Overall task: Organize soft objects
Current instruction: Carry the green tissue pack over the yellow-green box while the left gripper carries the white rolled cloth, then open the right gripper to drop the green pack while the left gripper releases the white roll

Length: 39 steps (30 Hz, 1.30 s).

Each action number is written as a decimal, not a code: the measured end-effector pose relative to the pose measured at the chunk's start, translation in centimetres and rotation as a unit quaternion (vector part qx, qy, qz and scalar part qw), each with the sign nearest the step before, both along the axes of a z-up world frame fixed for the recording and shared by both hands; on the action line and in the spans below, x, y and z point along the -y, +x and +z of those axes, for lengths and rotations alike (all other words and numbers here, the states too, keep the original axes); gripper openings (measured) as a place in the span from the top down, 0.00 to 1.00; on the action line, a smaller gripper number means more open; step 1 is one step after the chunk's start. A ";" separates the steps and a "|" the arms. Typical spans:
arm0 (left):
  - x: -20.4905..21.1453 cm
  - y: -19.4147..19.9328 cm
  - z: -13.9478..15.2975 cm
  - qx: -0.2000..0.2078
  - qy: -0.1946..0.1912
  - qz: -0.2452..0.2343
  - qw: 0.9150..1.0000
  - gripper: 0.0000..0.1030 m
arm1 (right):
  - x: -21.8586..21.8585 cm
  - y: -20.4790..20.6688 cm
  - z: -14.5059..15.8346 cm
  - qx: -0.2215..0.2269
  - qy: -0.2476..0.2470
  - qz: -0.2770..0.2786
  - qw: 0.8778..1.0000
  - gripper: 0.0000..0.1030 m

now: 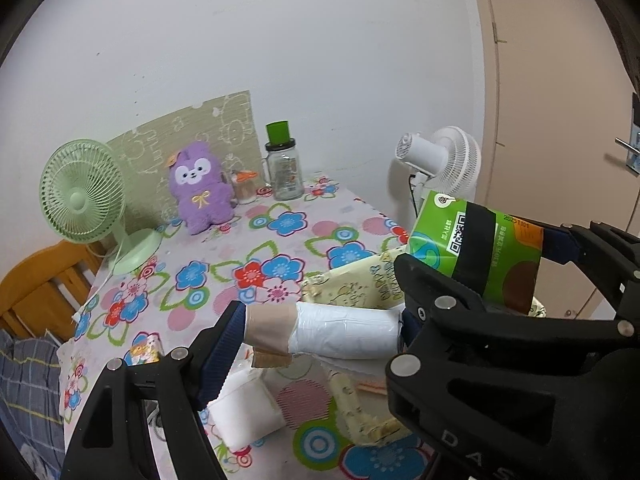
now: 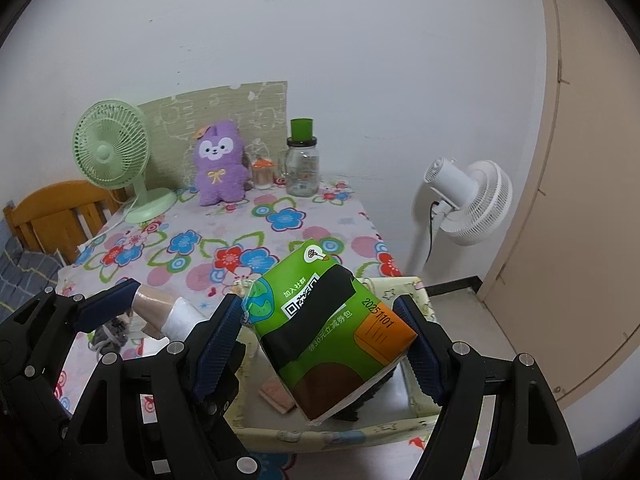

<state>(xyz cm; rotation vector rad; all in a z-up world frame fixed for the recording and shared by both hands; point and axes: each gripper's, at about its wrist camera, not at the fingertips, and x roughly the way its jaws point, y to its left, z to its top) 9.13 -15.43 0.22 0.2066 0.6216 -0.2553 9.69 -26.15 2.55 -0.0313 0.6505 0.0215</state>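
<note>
While both grippers are raised over the flowered table [image 2: 280, 216], a soft thing is clamped in each.

A white roll [image 1: 344, 332] with a tan taped end is pinched lengthwise between the fingers of the left gripper [image 1: 320, 330], above a folded white pad [image 1: 246, 408]. A green tissue pack [image 2: 332, 332] is held tilted in the right gripper [image 2: 326, 338], over a pale yellow fabric box [image 2: 340, 436] at the table's near corner. A purple plush toy [image 2: 220, 164] is propped at the back, between a green fan [image 2: 114, 146] and a glass jar [image 2: 303, 170].
</note>
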 end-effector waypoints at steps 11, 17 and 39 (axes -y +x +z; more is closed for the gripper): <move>2.9 1.3 -0.6 -0.003 0.004 -0.030 1.000 0.22 | 2.8 1.3 -0.8 -0.009 0.003 -0.026 1.000 0.23; 4.1 2.2 -1.3 -0.015 0.006 -0.043 0.999 0.21 | 3.9 2.3 -1.9 -0.024 0.014 -0.035 0.999 0.23; 5.8 5.4 -3.7 -0.049 0.010 -0.058 0.997 0.00 | 4.9 5.3 -4.3 -0.052 0.027 -0.028 0.998 0.16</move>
